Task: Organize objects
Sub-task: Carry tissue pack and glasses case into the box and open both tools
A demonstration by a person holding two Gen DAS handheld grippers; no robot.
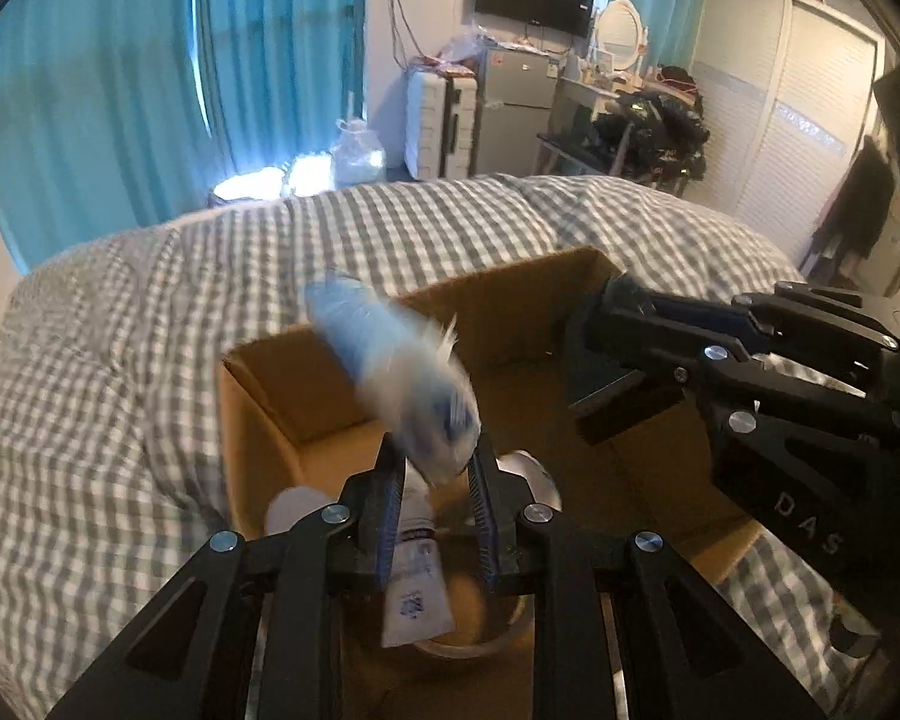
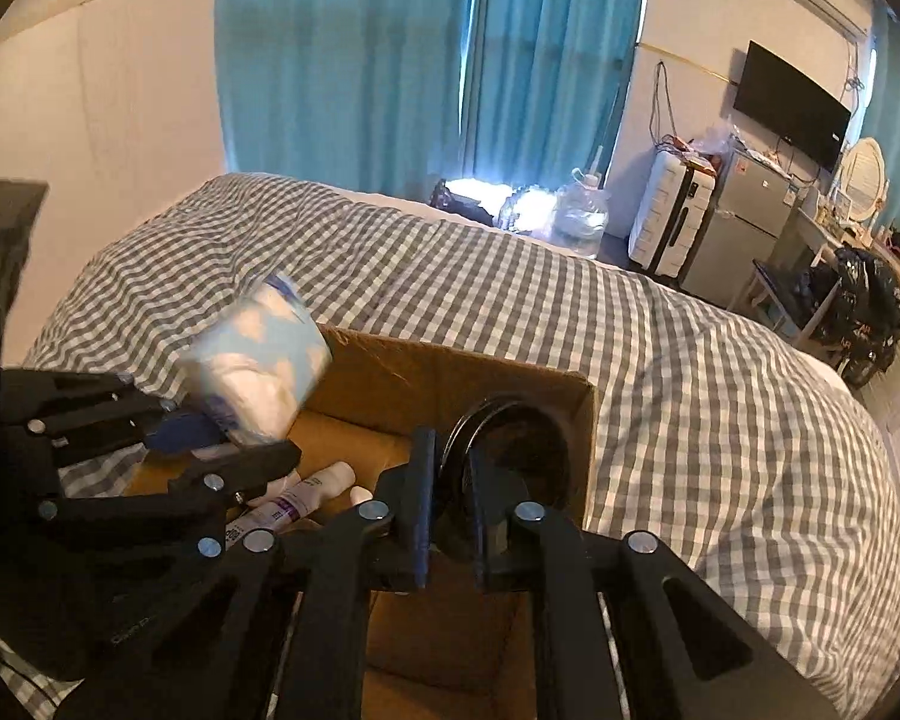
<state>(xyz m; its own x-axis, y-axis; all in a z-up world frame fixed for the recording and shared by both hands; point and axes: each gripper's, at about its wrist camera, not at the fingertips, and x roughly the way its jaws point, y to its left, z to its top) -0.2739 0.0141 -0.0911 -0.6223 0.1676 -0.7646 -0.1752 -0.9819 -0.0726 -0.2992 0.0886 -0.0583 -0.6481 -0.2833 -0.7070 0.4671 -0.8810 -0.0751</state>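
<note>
My left gripper (image 1: 435, 468) is clamped on one blue-white soft pack (image 1: 390, 372) over the cardboard box's (image 2: 426, 372) left edge. One tube (image 1: 414, 588) lies inside. My right gripper (image 2: 450, 480) pinches one dark round object (image 2: 510, 444) at the box's far right corner. One checked bed (image 2: 660, 360) carries the box; teal curtains (image 2: 360, 60) behind.

Left wrist view looks forward and down along its fingers, close above the cardboard box (image 1: 270, 396); right wrist view faces likewise from beside it; both share the box (image 2: 450, 372) and checked bed (image 1: 90, 360)
</note>
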